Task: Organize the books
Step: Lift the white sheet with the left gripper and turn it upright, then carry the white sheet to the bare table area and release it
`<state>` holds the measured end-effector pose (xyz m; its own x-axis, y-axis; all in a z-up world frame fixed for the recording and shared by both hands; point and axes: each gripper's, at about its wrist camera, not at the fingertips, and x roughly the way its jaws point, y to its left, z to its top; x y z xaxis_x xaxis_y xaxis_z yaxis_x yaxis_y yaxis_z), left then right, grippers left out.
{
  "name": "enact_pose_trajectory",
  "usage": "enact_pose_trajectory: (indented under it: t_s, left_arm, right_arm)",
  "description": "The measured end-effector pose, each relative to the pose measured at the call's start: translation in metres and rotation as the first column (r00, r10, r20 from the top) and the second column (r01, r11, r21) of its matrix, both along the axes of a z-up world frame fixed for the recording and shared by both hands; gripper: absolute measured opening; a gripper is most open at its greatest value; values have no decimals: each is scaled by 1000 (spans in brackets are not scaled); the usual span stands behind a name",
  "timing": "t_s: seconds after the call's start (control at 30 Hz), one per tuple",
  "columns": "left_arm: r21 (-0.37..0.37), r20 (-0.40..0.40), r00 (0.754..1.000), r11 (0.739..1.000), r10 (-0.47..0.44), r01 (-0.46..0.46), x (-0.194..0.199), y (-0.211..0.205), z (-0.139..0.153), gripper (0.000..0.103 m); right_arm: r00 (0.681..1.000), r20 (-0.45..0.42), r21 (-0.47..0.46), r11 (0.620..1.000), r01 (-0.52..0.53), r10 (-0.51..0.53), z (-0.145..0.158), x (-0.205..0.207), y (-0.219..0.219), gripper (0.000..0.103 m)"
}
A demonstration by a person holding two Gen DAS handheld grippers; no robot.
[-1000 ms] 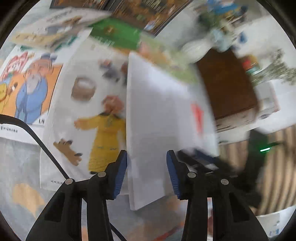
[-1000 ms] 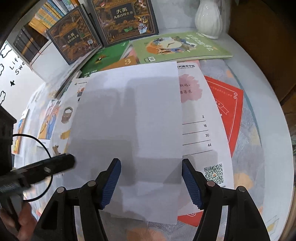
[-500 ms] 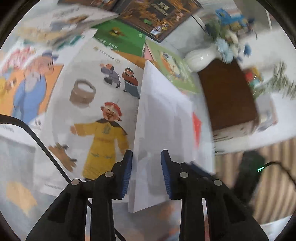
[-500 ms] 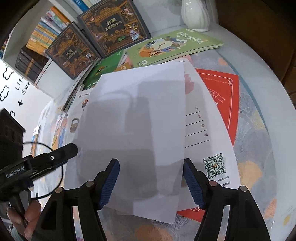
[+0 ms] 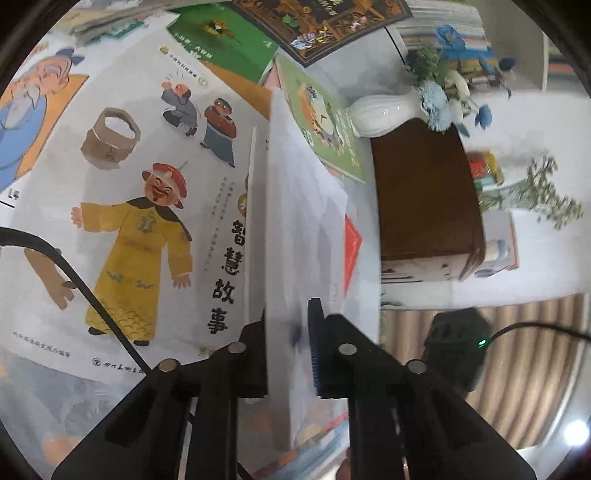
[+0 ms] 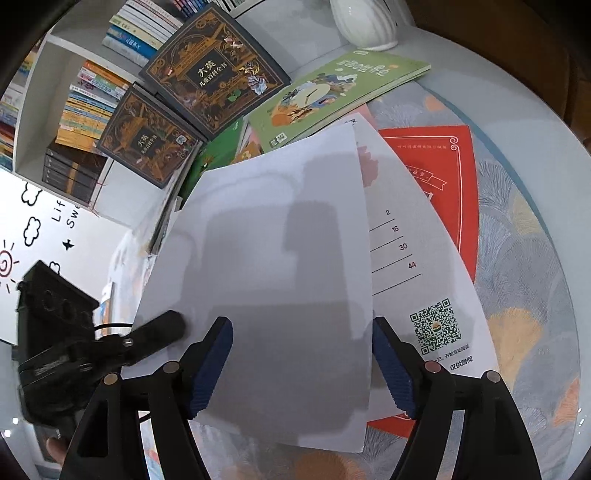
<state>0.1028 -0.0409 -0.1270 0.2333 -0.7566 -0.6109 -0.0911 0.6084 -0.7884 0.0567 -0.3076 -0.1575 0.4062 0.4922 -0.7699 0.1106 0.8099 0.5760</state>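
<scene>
A thin book lies open on the table, showing a contents page with a QR code (image 6: 424, 280) and a red cover (image 6: 436, 166) beneath. Its blank white page (image 5: 295, 221) stands lifted, and my left gripper (image 5: 288, 325) is shut on that page's lower edge. In the right wrist view the same white page (image 6: 280, 229) slants over the book, with the left gripper (image 6: 162, 328) pinching its left edge. My right gripper (image 6: 301, 354) hangs over the page's near end. Its jaws are opening, and the pads (image 6: 214, 365) stand on either side of the page without pressing it.
A picture book with a yellow-robed figure (image 5: 140, 229) lies left of the page. A green book (image 6: 332, 96), two dark ornate books (image 6: 214, 74) and a white vase (image 6: 365, 22) sit further back. A bookshelf (image 6: 92, 99) is at far left, a brown cabinet (image 5: 421, 199) beyond the table edge.
The left jaws have closed onto the white page, which now stands more upright. The right jaws have spread wider and that view has rolled slightly.
</scene>
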Motion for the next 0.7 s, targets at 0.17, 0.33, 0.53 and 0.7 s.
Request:
enact_pose_trajectory:
  t_s: [0.17,0.33,0.53,0.7]
  left_arm:
    - [-110,-73,997,994,-4,-4,15,10,-2,11]
    - [-194,-145,989,981,-20,-9,27,12,-7,11]
    - [-201,-166,986,979,-29,-6,30,8,-4,11]
    - [-104,-131,991,995,-21,7,28,16,1,11]
  right_arm:
    - [997,-65,116,992,42,-34,-6,-12,-25,79]
    - [994,-104,303,950,68,-38,-20,-21,-35,82]
    - [997,-73,419,906,51,-23,-20,-4,-17,70]
    - [997,-73,400,914,60,-33,-22,-2,-18,43]
